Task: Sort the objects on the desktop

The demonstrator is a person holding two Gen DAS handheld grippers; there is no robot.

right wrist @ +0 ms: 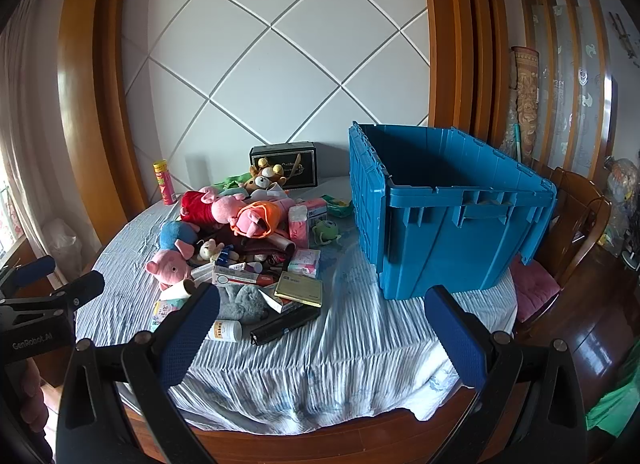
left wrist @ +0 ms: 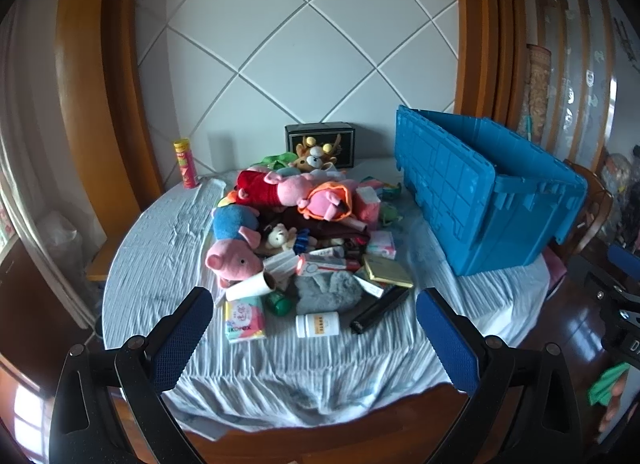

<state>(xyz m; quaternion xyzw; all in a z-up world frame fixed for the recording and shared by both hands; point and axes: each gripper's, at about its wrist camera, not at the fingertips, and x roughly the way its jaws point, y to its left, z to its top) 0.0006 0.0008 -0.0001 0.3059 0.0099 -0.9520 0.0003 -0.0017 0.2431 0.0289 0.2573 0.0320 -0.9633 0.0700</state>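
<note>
- The left gripper (left wrist: 314,334), with blue-padded black fingers, is spread as wide as it goes and holds nothing; it hangs over the near edge of the table, well short of the pile.
- The right gripper (right wrist: 322,330) is likewise fully spread and empty, also short of the pile.
- The things to sort lie heaped on the round table under a wrinkled pale-blue cloth (left wrist: 168,240), to the left of the big open blue plastic crate (right wrist: 452,223).
- Risk: the heap is tangled, so pulling one soft toy could drag its neighbours across the cloth or off the table.
- Risk: the white plastic pill bottle (left wrist: 318,324) and the black cylindrical torch (left wrist: 378,310) lie on their sides at the near edge of the pile; a glancing finger could likely set them rolling.
- Risk: the loose cloth may bunch under a low finger and shift everything.
- Count: one crate, one bottle, one torch, one grey fluffy piece (left wrist: 326,292), one yellow-green flat box (left wrist: 388,270), one tall yellow-and-red snack tube (left wrist: 185,163) standing left of the pile.
- At least four pink pig plush toys (left wrist: 230,260) show, plus one brown bear toy; smaller boxes are too jumbled to count.
</note>
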